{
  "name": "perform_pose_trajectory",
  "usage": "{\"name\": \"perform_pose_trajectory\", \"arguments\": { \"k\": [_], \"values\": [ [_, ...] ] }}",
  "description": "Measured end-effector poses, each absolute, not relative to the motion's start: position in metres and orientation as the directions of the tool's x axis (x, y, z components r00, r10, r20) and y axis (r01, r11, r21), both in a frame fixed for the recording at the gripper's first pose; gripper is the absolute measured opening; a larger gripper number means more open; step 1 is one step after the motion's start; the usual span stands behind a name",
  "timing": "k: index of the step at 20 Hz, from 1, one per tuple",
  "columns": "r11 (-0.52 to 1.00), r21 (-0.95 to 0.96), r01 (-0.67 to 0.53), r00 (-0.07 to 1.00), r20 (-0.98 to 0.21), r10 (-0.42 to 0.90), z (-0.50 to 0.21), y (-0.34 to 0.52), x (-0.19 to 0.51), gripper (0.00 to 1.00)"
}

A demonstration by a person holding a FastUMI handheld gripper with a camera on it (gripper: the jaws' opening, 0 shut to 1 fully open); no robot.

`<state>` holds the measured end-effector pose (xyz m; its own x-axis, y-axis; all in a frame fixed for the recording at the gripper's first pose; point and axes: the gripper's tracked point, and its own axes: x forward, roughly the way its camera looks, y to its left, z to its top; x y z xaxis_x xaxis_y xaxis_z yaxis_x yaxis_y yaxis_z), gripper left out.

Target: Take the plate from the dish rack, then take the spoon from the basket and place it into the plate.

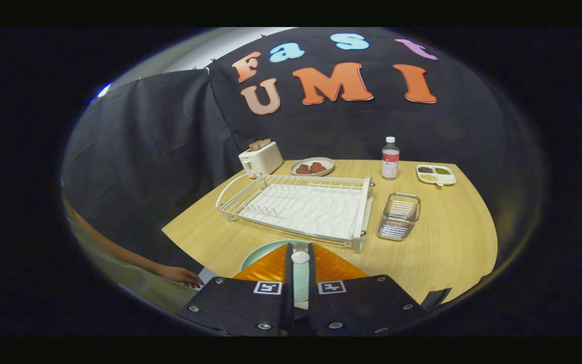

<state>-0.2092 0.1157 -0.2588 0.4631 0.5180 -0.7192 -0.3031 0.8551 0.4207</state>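
Note:
A pale green plate (pixel 262 256) lies on the wooden table (pixel 447 237), right under my fingers and just in front of the dish rack. My gripper (pixel 300 246) hovers over the plate, its fingers drawn close together and shut on a white spoon (pixel 300 257), whose rounded end shows between the tips. Most of the plate is hidden by the fingers. Beyond the tips, the white wire dish rack (pixel 301 207) holds no dishes. To its right stands the small wire basket (pixel 398 216), with nothing visible inside.
At the back of the table are a white toaster (pixel 260 157), a dish of red food (pixel 312 166), a plastic bottle (pixel 390 158) and a divided snack tray (pixel 436 174). A person's hand (pixel 182 275) rests by the table's near left corner.

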Motion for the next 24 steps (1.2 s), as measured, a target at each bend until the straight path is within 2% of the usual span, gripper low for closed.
{"name": "perform_pose_trajectory", "arguments": {
  "k": [14,19,24],
  "values": [
    [0.793,0.426,-0.437,0.357,-0.726,0.587,-0.303,0.162,-0.224,0.11],
    [0.803,0.429,-0.413,0.352,-0.738,0.575,-0.312,0.152,-0.229,0.14],
    [0.83,0.39,-0.398,0.276,-0.812,0.514,-0.344,0.133,-0.254,0.18]
  ]
}}
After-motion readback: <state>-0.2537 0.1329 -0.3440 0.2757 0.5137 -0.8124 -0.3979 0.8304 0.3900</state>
